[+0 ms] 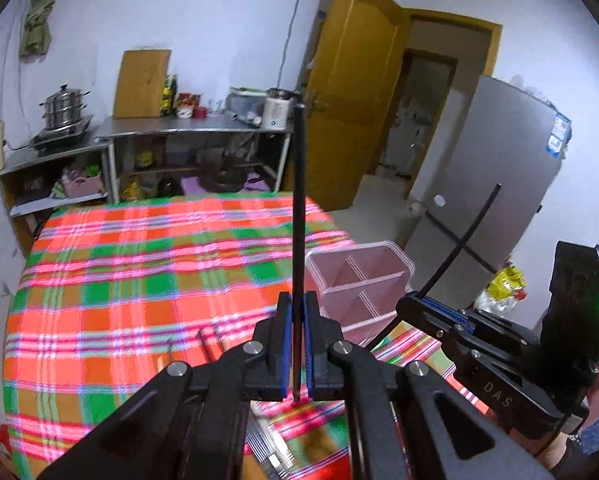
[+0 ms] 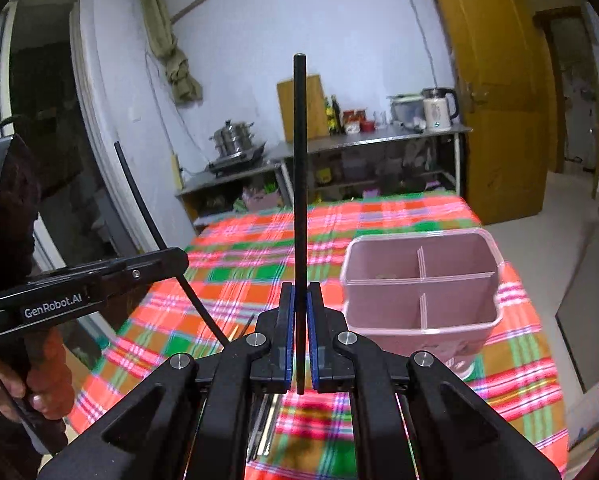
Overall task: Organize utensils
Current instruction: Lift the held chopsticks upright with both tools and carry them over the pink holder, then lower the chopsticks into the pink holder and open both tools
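My left gripper (image 1: pixel 298 300) is shut on a black chopstick (image 1: pixel 298 208) that stands upright above the plaid table. My right gripper (image 2: pixel 300 292) is shut on a second black chopstick (image 2: pixel 300 168), also upright. A pink utensil holder (image 2: pixel 421 280) with four compartments stands on the table to the right of both grippers; it also shows in the left wrist view (image 1: pixel 359 284). The right gripper shows in the left wrist view (image 1: pixel 415 300) just right of the holder. The left gripper shows at the left of the right wrist view (image 2: pixel 175 258). More utensils (image 1: pixel 203 344) lie on the cloth below the left gripper.
The table carries a red, green and pink plaid cloth (image 1: pixel 139 280). Metal shelves with pots and bottles (image 1: pixel 187 128) stand against the far wall. A yellow door (image 1: pixel 351 96) and a grey fridge (image 1: pixel 491 184) stand to the right.
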A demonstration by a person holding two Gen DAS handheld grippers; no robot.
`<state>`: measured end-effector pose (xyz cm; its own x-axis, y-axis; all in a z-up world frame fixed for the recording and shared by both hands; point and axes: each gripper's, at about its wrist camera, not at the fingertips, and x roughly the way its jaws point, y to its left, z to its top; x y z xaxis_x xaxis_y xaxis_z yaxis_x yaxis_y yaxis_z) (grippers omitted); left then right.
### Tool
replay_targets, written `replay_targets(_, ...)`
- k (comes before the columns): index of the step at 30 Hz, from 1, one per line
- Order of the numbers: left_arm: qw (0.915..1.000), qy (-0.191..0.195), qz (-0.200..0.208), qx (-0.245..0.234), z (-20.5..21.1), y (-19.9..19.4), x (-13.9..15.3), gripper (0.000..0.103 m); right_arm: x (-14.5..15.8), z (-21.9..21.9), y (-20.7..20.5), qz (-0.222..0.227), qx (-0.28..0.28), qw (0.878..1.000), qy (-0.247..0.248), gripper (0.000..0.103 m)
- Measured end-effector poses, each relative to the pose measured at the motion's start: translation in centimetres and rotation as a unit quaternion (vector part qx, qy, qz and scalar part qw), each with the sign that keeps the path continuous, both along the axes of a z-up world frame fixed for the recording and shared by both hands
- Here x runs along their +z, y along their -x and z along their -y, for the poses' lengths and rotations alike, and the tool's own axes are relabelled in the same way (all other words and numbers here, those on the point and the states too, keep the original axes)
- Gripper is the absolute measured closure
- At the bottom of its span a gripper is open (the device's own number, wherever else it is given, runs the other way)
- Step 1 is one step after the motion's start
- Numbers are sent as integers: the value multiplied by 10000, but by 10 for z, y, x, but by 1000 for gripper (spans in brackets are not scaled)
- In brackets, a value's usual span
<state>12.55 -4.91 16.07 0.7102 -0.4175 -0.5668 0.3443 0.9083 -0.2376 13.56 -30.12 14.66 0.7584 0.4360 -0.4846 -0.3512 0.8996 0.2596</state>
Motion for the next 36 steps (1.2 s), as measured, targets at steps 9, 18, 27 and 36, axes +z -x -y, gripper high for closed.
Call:
replay_targets(9,9991,348,127,-203,35,-35,24,97,34,38,-14,337,-488,9982,-90,97)
replay_targets(18,9987,452,-149,-199,55,-69,5,97,23,51,-43,230,-731,9970,-145,97)
replay_targets(27,9959,267,-845,-186,65,-92,-44,97,-27,46,-71,-553,-619,9965,118,97)
replay_targets(36,9954,291,-883,-224,67,-94,-55,91,-45,55,-83,-919,-625,9936,184,96)
